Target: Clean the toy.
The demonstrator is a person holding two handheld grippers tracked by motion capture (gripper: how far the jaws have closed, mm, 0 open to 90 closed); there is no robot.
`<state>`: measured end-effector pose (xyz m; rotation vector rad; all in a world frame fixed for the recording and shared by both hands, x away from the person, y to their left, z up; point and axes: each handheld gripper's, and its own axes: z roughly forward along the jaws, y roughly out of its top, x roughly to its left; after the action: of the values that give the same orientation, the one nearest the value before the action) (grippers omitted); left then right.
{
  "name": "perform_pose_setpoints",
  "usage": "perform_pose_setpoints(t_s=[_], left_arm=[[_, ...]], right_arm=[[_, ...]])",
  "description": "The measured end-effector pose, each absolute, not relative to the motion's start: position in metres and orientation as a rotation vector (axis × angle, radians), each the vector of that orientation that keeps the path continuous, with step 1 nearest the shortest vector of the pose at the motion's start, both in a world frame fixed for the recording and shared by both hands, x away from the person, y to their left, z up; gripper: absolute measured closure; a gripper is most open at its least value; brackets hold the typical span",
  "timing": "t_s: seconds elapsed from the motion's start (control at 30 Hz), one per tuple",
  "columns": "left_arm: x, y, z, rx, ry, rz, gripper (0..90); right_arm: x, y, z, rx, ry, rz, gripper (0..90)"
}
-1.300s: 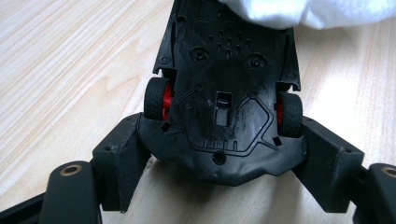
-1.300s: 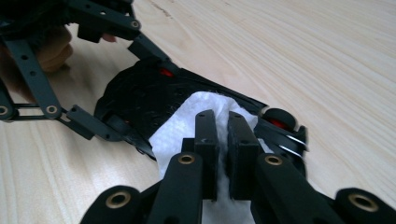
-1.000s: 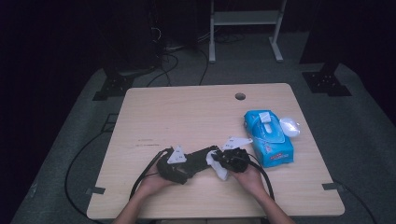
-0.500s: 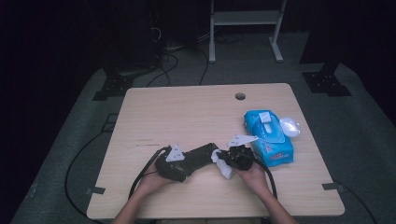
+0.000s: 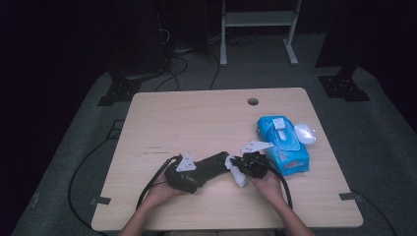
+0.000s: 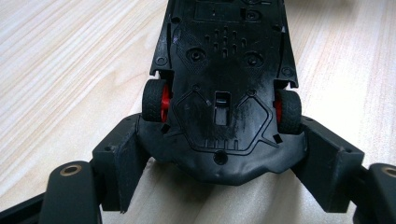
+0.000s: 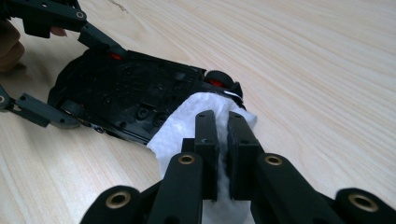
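A black toy car with red wheel hubs lies upside down, its underside facing up, just above the wooden table. My left gripper is shut on it, one jaw pressed against each flank behind the wheels. My right gripper is shut on a white wipe. In the right gripper view the wipe lies against the car's underside near one wheel, clamped between the closed jaws. The left gripper holds the car's far end there.
A blue pack of wipes lies right of my right hand, with a white rounded object beside it. A cable hole sits near the table's far edge. Cables trail from both grippers over the near edge.
My right gripper and the wipe have shifted slightly along the car's end. The left gripper and the car have stayed put.
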<state>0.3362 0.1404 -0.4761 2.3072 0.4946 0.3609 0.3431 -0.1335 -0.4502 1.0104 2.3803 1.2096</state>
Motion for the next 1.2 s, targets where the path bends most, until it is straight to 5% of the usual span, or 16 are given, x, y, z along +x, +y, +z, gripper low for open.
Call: perform_pose_setpoints(t_s=[0.63, 0.83, 1.0, 1.2], left_arm=[[0.327, 0.133, -0.476, 2.323, 0.398, 0.323, 24.0], [0.327, 0.131, -0.477, 2.317, 0.389, 0.316, 24.0], [0.325, 0.130, -0.476, 2.318, 0.383, 0.314, 24.0], [0.325, 0.130, -0.477, 2.319, 0.377, 0.317, 23.9]], right_arm=[[0.343, -0.114, -0.448, 0.890, 2.387, 1.243, 83.9], [0.353, -0.137, -0.448, 1.038, 2.314, 1.244, 83.9], [0.344, -0.110, -0.448, 0.877, 2.370, 1.235, 83.8], [0.356, -0.137, -0.449, 1.073, 2.307, 1.287, 83.9]])
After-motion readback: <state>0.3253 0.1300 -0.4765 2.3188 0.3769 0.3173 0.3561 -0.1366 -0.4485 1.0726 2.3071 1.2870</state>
